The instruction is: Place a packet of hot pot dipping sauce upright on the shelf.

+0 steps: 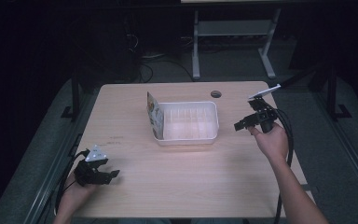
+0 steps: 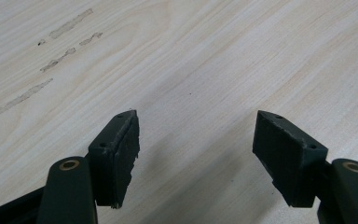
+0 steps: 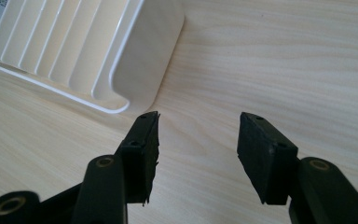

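A white plastic tray (image 1: 189, 122) with ribbed dividers sat near the middle of the light wooden desk (image 1: 182, 186), and a printed card or packet (image 1: 154, 115) stood upright against its left end. The right gripper (image 1: 248, 124) hovered just beside the tray's right end, held in the person's right hand (image 1: 272, 140), with its cable trailing back along the forearm. In the right gripper view, its 2 jaws stood spread apart with nothing between them, bare desk showing in the gap, and the tray's rounded corner (image 3: 135, 70) lay just beyond the left jaw, not touching it. The left gripper (image 1: 103, 176) rested low near the front left corner of the desk, well apart from the tray. In the left gripper view its jaws were spread wide over bare wood, near some faint scuff marks (image 2: 51, 60).
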Motion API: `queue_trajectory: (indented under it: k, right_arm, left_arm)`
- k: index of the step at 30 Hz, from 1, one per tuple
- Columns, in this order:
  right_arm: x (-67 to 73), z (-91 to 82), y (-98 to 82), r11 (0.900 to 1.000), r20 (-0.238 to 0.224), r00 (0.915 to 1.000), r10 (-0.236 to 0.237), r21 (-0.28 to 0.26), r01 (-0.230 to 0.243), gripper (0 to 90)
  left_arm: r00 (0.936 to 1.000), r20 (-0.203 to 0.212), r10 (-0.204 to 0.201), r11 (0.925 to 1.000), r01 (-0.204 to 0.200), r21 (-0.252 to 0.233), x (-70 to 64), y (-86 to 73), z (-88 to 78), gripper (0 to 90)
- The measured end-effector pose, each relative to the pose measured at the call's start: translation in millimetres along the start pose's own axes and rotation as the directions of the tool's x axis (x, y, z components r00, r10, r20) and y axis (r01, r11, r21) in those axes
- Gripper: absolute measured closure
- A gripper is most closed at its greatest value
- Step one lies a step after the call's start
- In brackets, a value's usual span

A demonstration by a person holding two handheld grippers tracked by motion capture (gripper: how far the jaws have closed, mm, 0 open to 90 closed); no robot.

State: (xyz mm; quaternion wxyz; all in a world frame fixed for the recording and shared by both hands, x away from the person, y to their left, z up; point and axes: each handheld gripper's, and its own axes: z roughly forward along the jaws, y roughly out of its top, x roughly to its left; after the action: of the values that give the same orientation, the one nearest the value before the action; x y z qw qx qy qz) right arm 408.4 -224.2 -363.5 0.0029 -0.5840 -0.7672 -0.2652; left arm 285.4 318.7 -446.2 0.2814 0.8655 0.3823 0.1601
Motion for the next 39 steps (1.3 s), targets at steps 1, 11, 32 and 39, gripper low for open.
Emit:
queue_trajectory:
  k: [1,11,32,39]
  right_arm:
    - [-1.3,-0.1,-1.7,1.000,-0.003,1.0000,0.003,-0.003,-0.003,46.8]
    - [-12.5,-1.1,-19.0,1.000,-0.012,0.9999,0.012,-0.011,-0.012,45.0]
    - [-34.8,2.4,-55.6,0.999,-0.025,0.9986,0.046,-0.020,-0.046,42.7]
    - [-39.2,5.4,-66.0,0.999,-0.030,0.9985,0.047,-0.020,-0.047,42.4]
  left_arm:
    - [1.0000,0.000,0.000,1.0000,0.000,0.000,-0.2,0.1,0.1,31.1]
    - [1.0000,-0.003,-0.001,1.0000,0.001,0.000,-0.4,0.2,0.8,29.9]
    - [0.9999,-0.008,0.006,1.0000,-0.006,0.006,-2.7,1.1,2.7,27.4]
    - [0.9999,-0.012,0.006,1.0000,-0.006,0.006,-2.8,0.8,3.0,27.2]
